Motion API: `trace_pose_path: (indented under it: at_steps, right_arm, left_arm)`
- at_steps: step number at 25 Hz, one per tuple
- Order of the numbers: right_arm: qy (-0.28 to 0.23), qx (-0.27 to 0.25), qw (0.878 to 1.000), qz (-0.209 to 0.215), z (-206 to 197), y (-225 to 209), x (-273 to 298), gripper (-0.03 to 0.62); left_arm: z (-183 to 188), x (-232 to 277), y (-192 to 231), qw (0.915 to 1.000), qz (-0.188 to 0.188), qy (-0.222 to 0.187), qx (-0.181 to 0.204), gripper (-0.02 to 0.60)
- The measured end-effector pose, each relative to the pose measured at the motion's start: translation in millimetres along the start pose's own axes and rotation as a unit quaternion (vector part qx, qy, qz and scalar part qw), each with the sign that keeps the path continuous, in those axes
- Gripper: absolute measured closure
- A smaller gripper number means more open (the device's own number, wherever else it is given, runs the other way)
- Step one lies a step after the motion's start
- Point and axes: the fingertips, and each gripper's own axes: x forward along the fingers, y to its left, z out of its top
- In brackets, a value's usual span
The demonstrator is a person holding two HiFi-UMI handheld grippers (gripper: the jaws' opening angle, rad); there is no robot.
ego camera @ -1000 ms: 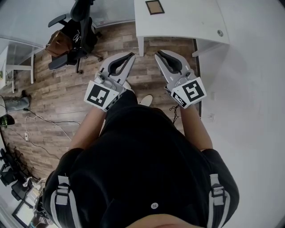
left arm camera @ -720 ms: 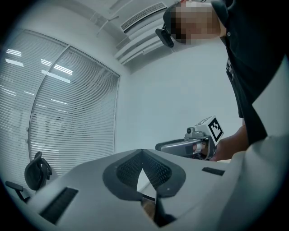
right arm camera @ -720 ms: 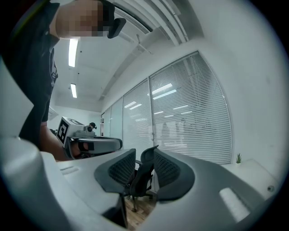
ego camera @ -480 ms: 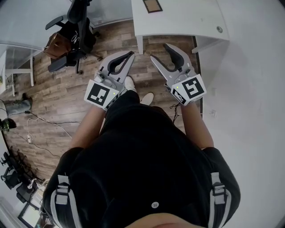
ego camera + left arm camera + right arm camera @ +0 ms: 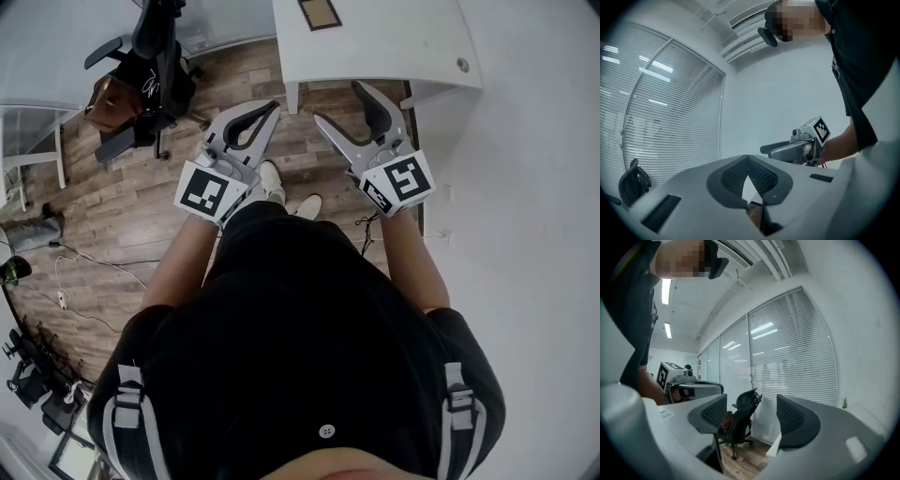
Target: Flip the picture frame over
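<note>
Head view only: a small brown wooden picture frame (image 5: pixel 320 12) lies on the white bench (image 5: pixel 394 42), ahead of both grippers and apart from them.
Gripper views: window blinds and a black office chair (image 5: pixel 740 420) instead.
Room: bench's near edge just ahead of the tips.
Left gripper (image 5: pixel 273 107): clenched, tips meeting, empty.
Right gripper (image 5: pixel 339 103): jaws opening wide, grasping nothing.

The white tabletop (image 5: pixel 394 42) carries a brown picture frame (image 5: pixel 321 12) lying flat toward its left side and a small round fitting (image 5: pixel 462 66) near its right corner.
</note>
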Motion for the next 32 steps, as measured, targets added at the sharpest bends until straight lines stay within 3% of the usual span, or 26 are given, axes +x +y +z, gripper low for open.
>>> trace_pose_path:
  at_steps: [8, 17, 24, 28, 32]
  right_arm:
    - [0.025, 0.002, 1.000, -0.014, -6.3, -25.8, 52.2, 0.266]
    - [0.046, 0.011, 0.998, -0.033, -16.0, -42.9, 106.8, 0.266]
    - [0.053, 0.018, 0.997, -0.049, -24.2, -60.4, 129.6, 0.266]
    - [0.059, 0.025, 0.997, -0.049, -29.2, -87.0, 136.5, 0.267]
    - [0.062, 0.031, 0.997, -0.036, -35.0, -118.4, 144.7, 0.267]
  left_arm:
    - [-6.8, 19.9, 55.3, 0.9998, -0.011, 0.014, -0.005, 0.574]
    - [-18.6, 33.7, 113.0, 0.9995, -0.030, 0.004, -0.012, 0.574]
    - [-22.3, 49.9, 137.0, 0.9988, -0.043, -0.001, -0.024, 0.574]
    - [-28.6, 70.0, 147.1, 0.9989, -0.039, 0.020, -0.019, 0.574]
    - [-30.0, 97.5, 157.6, 0.9994, -0.026, 0.013, -0.021, 0.574]
